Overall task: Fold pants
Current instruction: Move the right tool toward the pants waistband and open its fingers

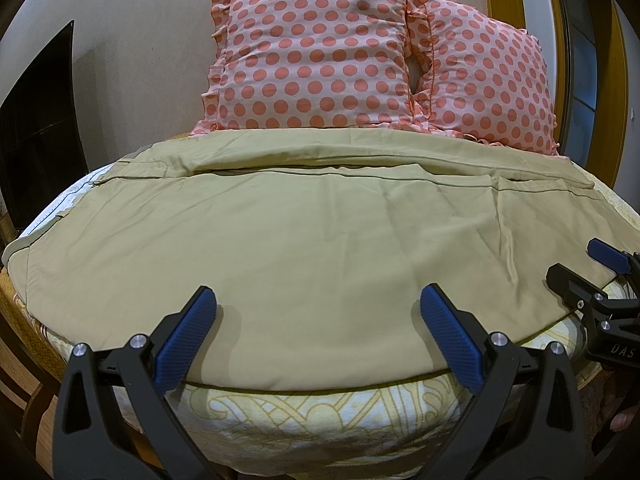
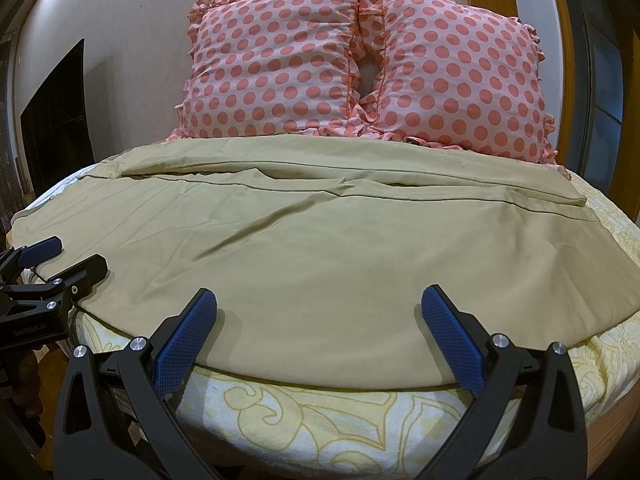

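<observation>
The khaki cotton pants (image 1: pixel 288 240) lie spread sideways across the bed's yellow-patterned white sheet (image 2: pixel 320 420), apparently laid leg over leg; crosswise folds remain. The left tool (image 1: pixel 318 320) and right tool (image 2: pixel 318 320) hover released at the near edge.

Warm, even indoor light fills both wrist views, brightest on the wall (image 2: pixel 132 20) at upper left, with soft shadows under the blue finger pads (image 1: pixel 188 344). Heavy fisheye curvature bows the bed (image 2: pixel 320 420) and darkens every corner. Focus holds sharp across the center, softening slightly toward the edges.
</observation>
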The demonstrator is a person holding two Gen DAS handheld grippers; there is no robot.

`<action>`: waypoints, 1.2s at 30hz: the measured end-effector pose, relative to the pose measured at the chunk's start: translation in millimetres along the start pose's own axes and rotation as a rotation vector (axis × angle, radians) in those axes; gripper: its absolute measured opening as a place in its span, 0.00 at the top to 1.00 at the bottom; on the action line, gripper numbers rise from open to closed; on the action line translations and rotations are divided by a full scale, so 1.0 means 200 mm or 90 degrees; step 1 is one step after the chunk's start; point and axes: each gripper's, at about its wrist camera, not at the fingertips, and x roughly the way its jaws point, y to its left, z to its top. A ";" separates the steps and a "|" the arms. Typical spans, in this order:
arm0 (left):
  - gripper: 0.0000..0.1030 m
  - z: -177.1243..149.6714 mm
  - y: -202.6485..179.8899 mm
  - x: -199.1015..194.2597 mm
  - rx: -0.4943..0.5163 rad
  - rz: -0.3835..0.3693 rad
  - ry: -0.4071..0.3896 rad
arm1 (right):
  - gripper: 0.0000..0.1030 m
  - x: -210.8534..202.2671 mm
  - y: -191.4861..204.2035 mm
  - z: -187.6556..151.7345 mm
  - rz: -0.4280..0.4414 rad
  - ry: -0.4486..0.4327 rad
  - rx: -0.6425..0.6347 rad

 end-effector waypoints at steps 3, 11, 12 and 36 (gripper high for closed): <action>0.02 0.02 0.02 0.01 0.002 -0.002 0.005 | 0.01 -0.01 -0.01 -0.01 0.002 0.003 -0.002; 0.02 0.19 0.15 -0.01 -0.027 0.030 -0.004 | 0.01 0.06 -0.48 0.38 0.048 0.042 0.190; 0.02 0.23 0.17 0.00 -0.034 0.039 -0.011 | 0.01 0.09 -0.61 0.46 0.033 0.044 0.244; 0.02 0.45 0.21 0.22 -0.033 0.030 -0.004 | 0.18 1.29 -1.58 0.98 -0.457 0.263 0.505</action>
